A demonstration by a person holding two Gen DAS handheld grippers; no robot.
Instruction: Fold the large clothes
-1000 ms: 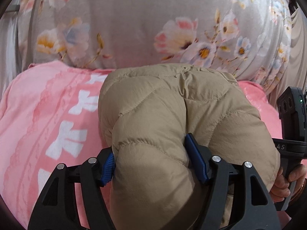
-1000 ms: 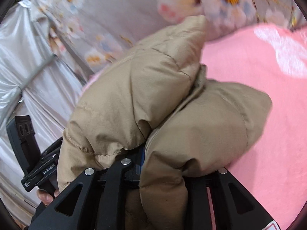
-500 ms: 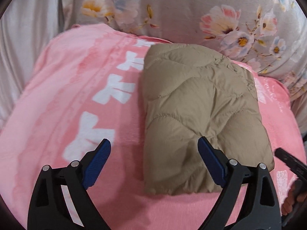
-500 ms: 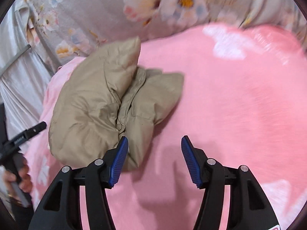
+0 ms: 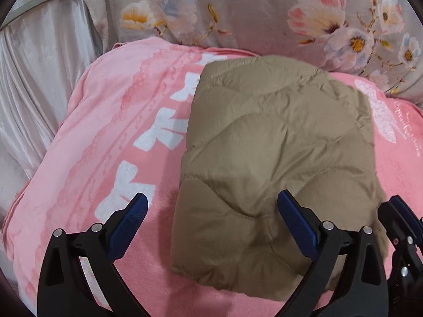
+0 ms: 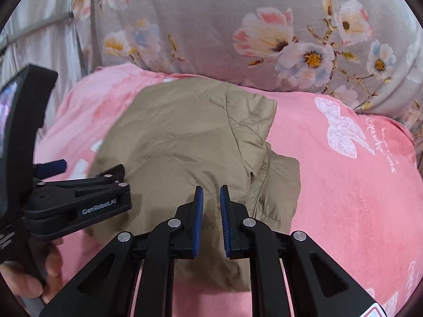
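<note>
A tan quilted jacket point(image 5: 277, 145) lies folded into a thick rectangle on the pink blanket point(image 5: 105, 132). In the left wrist view my left gripper point(image 5: 211, 196) hovers over its near left corner, jaws wide and still opening, pads touching nothing. The right wrist view shows the jacket point(image 6: 185, 137) with a loose flap at its right side. My right gripper point(image 6: 211, 189) hangs above its near edge, jaws closing to a narrow gap with nothing between them. The left gripper point(image 6: 84, 167) shows at the left, held by a hand point(image 6: 26, 282).
The pink blanket point(image 6: 343, 198) with white bow prints covers the bed. A grey floral duvet point(image 5: 238, 13) is heaped behind the jacket. Silvery cloth point(image 5: 31, 66) hangs at the left. The right gripper's fingers point(image 5: 401, 211) poke in at the left wrist view's right edge.
Both grippers, shut on the bunched jacket a second ago, let go and drew back. The jacket now lies flat on the blanket. The right jaws opened wide, then narrowed again.
</note>
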